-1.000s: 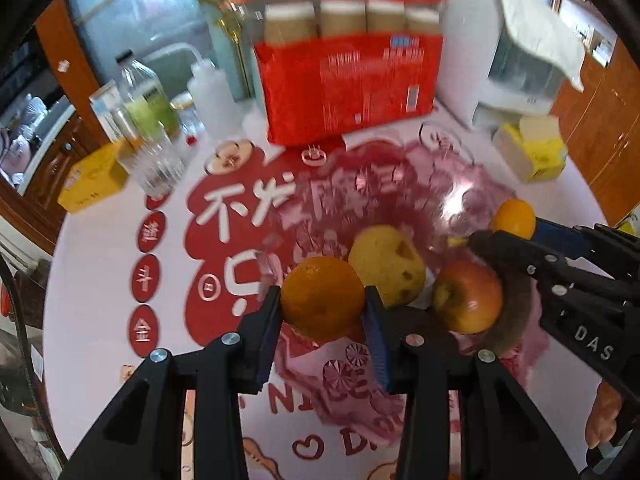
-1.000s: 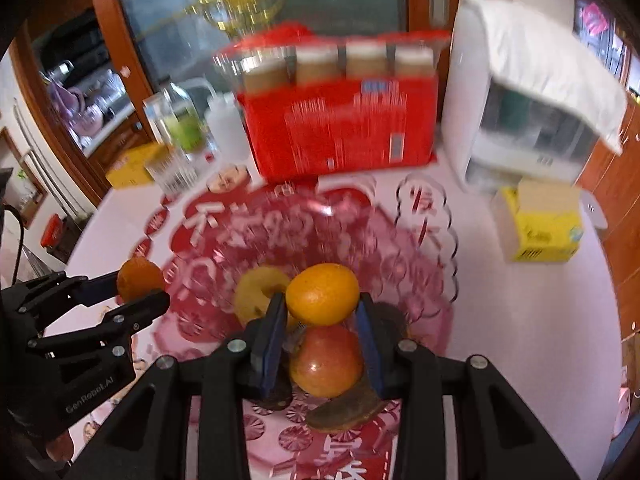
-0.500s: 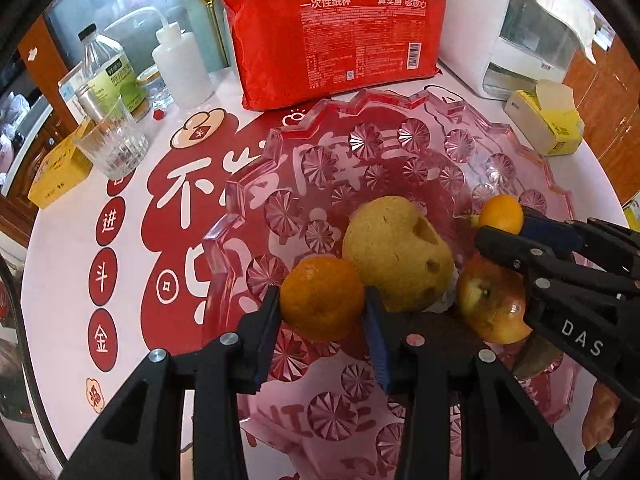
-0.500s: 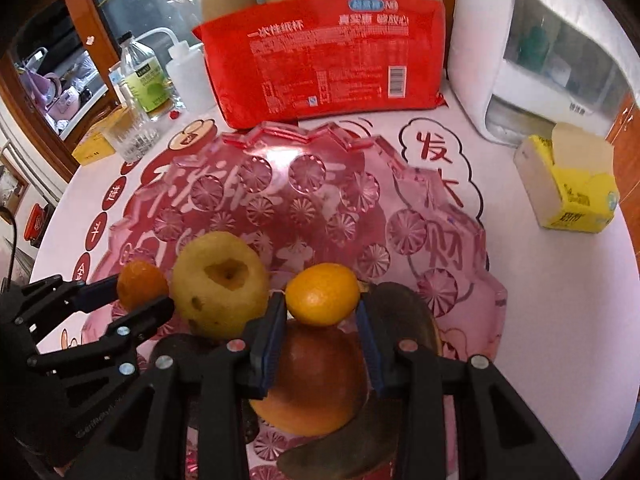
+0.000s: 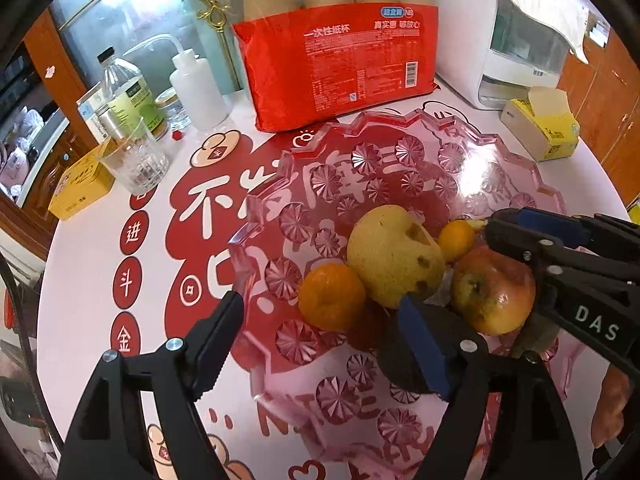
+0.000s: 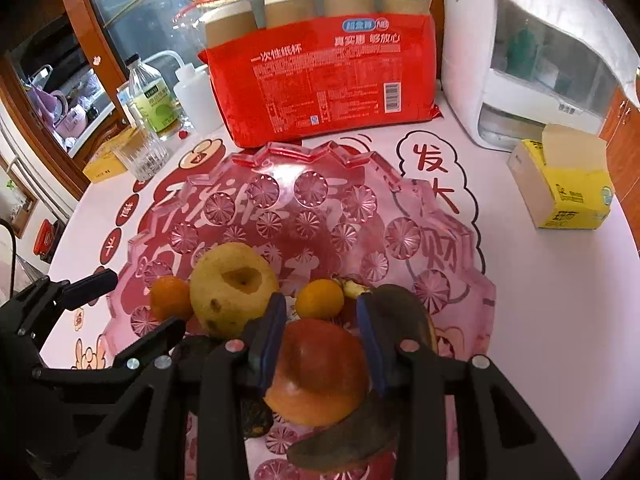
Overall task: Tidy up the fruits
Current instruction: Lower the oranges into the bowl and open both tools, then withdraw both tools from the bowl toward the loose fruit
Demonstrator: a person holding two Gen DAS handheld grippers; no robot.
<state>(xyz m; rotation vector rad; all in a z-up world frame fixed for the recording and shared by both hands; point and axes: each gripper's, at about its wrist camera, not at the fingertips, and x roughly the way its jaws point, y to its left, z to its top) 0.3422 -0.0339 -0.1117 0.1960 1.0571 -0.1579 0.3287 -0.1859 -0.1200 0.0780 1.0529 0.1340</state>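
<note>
**Orange Set Down in Dish; Second Orange in Transit**

The larger orange (image 5: 332, 296) lies in the pink glass dish (image 5: 280, 168), touching the yellow pear (image 5: 394, 256). The left gripper (image 5: 320, 340) is opening: its pads stand clear on either side, nothing pressed between them. The sound way to finish this step is to lift straight back, so neither finger nudges the fruit against the pear.

The small orange (image 6: 320, 299) sits between the fingertips of the right gripper (image 6: 322, 312), clenched on it above the red apple (image 6: 320, 372) and beside a darkened banana (image 6: 404, 316). It should be lowered into a bare patch of dish, not onto the apple, where it would likely roll.
</note>
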